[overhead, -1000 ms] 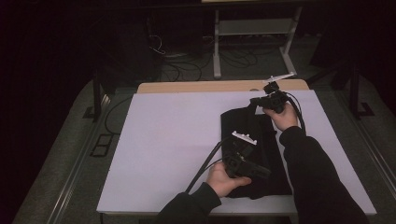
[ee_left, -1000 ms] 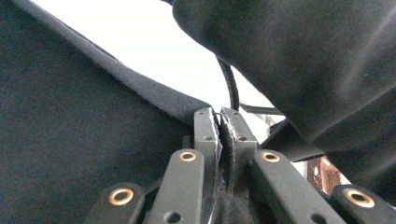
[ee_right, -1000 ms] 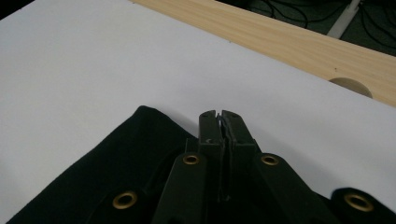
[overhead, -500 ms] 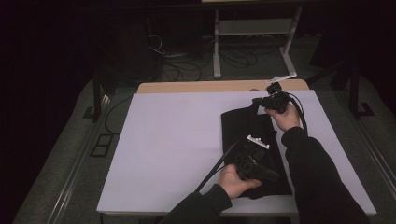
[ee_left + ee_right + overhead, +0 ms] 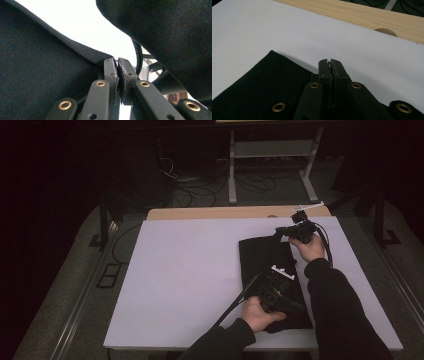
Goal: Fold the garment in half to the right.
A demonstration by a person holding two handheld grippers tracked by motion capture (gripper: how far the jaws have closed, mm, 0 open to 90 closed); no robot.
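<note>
Black cloth [image 5: 272,280] lies flat on the right half of the white worktop [image 5: 190,270], held at two edges so it can be drawn taut or folded, as it appears. At the far edge of the cloth the right gripper [image 5: 329,62] has its jaws pressed together on the hem; at the near part of the cloth the left gripper [image 5: 117,63] is likewise clamped on a fabric edge, beside the person's dark sleeve [image 5: 162,30].

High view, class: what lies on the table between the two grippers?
The black cloth spans that stretch in the high view, left gripper at its near part, right gripper at its far edge.
</note>
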